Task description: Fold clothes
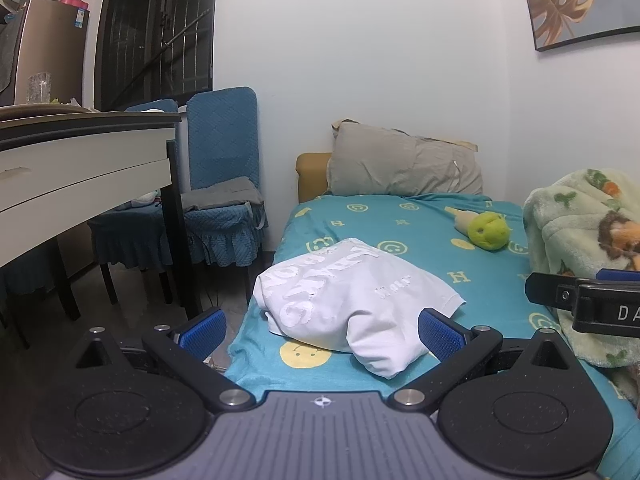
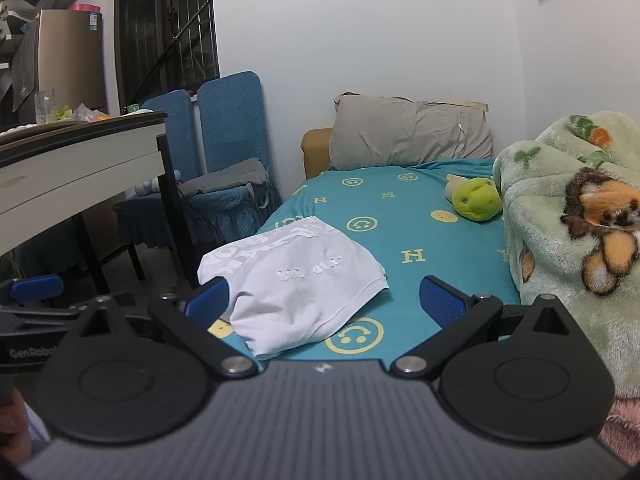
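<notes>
Lying along the wall, bed (image 1: 420,224): a teal sheet printed with yellow smiley faces and H letters covers it from the near edge to the head.
Table (image 1: 80,168): white-fronted with dark legs, left of the bed, blue-covered chairs (image 1: 224,184) tucked beside it.
Blanket (image 2: 560,216): pale green fleece with a cartoon animal print, heaped on the bed's right side.
Pillow (image 1: 404,160): grey, propped at the head of the bed against the wall.
T-shirt (image 1: 352,300): white, with raised white lettering, folded into a loose bundle on the sheet near the bed's left edge, close in front of both cameras.
Left gripper (image 1: 320,334): blue-padded fingers spread wide, empty, just short of the T-shirt's near fold.
Right gripper (image 2: 324,300): fingers likewise spread apart, holding nothing, its left pad overlapping the shirt's near corner in the right wrist view; contact cannot be told.
Plush toy (image 1: 488,230): green and round, lying on the sheet near the blanket.
</notes>
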The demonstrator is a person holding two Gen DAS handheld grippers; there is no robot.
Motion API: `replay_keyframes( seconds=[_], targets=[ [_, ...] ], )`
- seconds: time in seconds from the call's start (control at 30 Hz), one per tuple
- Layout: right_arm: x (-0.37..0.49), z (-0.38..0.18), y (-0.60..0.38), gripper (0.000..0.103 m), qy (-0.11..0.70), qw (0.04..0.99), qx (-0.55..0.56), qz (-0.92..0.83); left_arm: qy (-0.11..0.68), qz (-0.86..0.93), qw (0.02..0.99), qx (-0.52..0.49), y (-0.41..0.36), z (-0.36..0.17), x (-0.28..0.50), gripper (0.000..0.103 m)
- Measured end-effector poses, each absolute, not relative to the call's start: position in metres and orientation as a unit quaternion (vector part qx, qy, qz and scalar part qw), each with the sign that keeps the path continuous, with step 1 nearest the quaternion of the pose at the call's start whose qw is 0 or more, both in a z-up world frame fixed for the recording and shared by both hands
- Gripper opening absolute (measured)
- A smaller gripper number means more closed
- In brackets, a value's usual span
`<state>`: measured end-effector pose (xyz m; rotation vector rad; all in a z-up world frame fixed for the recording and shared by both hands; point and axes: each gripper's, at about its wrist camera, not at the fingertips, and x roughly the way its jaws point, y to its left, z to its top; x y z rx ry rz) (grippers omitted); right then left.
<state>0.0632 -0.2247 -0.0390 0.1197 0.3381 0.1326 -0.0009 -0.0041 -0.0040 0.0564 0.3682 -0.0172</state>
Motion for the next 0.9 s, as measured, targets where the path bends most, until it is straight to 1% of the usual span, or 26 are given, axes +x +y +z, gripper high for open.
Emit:
replay_keyframes(
  seconds=[0.27,0.4,0.47,0.57,0.67,0.77,0.9],
  targets=[
    [0.062,-0.037,-0.227,0.103,0.167,0.981,0.072,0.063,0.183,-0.012,0.983,0.031,-0.005,-0.004,-0.001,0.103],
    [0.065,-0.032,-0.231,0.103,0.170,0.977,0.115,0.060,0.187,-0.015,0.982,0.030,-0.006,-0.005,0.000,0.103],
    [0.069,-0.025,-0.234,0.103,0.173,0.974,0.140,0.052,0.189,-0.018,0.981,0.030,-0.006,-0.006,0.001,0.103],
    [0.074,-0.002,-0.236,0.103,0.154,0.972,0.171,0.050,0.200,-0.031,0.979,0.037,-0.010,-0.009,0.007,0.103],
    [0.085,0.021,-0.243,0.103,0.157,0.966,0.197,0.049,0.221,-0.057,0.972,0.049,-0.019,-0.014,0.022,0.103],
    [0.093,0.031,-0.257,0.103,0.156,0.962,0.219,0.052,0.237,-0.079,0.964,0.089,-0.035,-0.022,0.045,0.103],
    [0.100,0.032,-0.276,0.103,0.164,0.961,0.219,0.028,0.241,-0.111,0.940,0.213,-0.075,-0.049,0.080,0.103]
  ],
)
